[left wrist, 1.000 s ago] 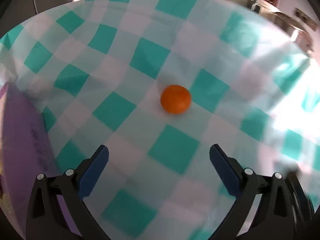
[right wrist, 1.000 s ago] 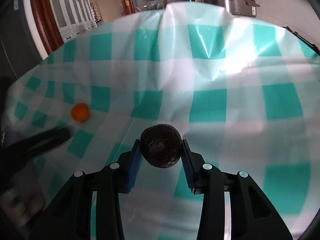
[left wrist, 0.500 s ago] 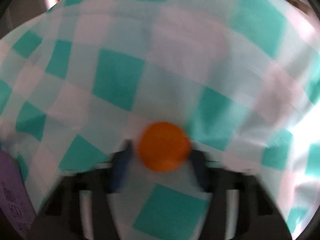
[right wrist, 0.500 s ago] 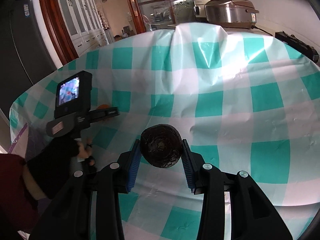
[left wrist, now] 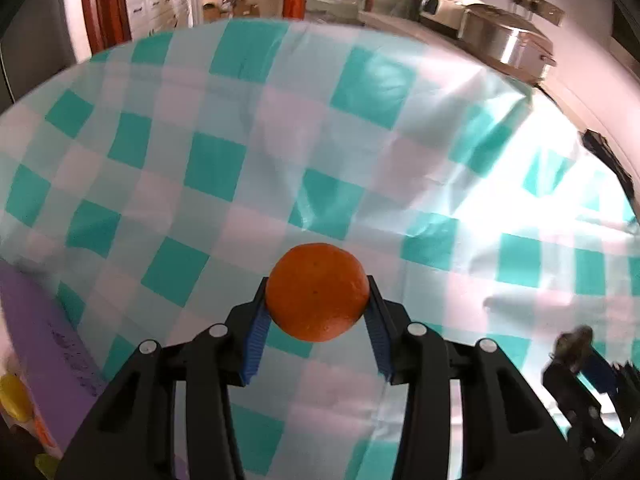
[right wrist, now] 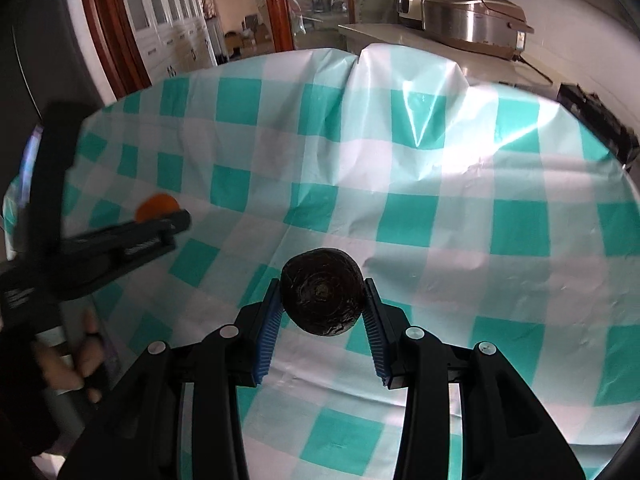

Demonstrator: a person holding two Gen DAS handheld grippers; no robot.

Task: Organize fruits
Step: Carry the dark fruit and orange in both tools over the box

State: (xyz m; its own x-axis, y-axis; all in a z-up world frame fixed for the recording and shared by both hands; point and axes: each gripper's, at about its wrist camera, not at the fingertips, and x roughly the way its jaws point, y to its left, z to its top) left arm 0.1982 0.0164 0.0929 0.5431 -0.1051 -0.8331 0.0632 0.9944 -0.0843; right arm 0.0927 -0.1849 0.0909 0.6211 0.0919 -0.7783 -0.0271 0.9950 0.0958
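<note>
Left gripper [left wrist: 318, 300] clamps an orange [left wrist: 317, 291] above the checked tablecloth [left wrist: 224, 168]. Right gripper [right wrist: 320, 302] grips a dark round fruit [right wrist: 321, 297], also over the cloth, orange off to its left.

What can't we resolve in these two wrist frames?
- Left wrist view: yellow item beside the purple sheet, cut off by the left edge; identity unclear.
- Left wrist view: right gripper's dark round fruit, blurred and small.
- Right wrist view: round orange fruit, mostly hidden behind the left gripper's finger.
- Either view: where the fruits go; no container in frame.
</note>
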